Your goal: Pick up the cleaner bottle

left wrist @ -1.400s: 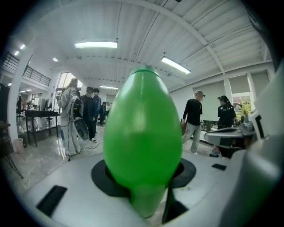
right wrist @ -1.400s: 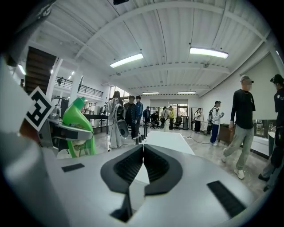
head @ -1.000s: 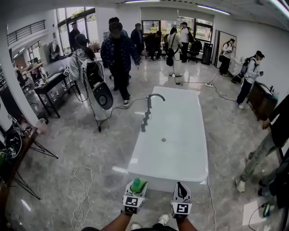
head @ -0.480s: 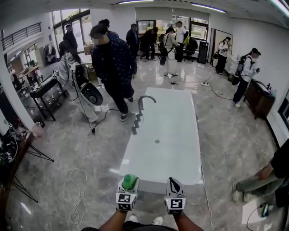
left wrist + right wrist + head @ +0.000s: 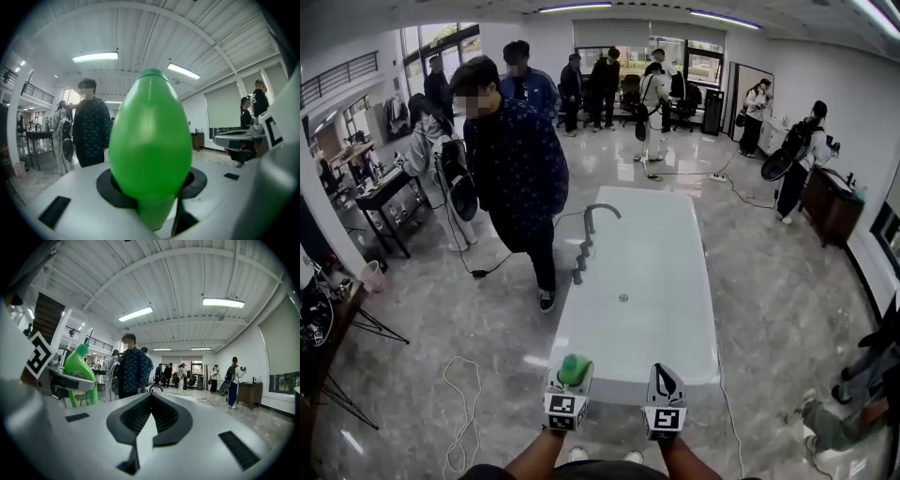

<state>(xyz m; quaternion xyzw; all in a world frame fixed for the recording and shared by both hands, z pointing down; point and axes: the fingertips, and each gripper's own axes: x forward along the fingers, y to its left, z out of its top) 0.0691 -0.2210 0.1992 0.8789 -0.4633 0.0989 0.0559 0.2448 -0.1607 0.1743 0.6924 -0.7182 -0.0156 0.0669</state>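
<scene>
- The left tongs (image 5: 570, 386) are seen clamped on the green bottle (image 5: 573, 369), gripped by its body, with the neck pointing up.
- In the left gripper view the bottle's green body is pressed between both pads and most of the room behind it is blocked out.
- The bottle is held up in the air, off every surface, just at the near end of the white tub (image 5: 675, 309).
- The right tongs (image 5: 665, 382) are held beside the left ones, close but apart; their pads are brought together at the tips and nothing is held between them.
- A curved tap (image 5: 598, 211) is seen on the tub's left rim.
- A person (image 5: 516, 178) in a dark patterned jacket is seen on the floor (image 5: 441, 309) just beside that rim.
</scene>
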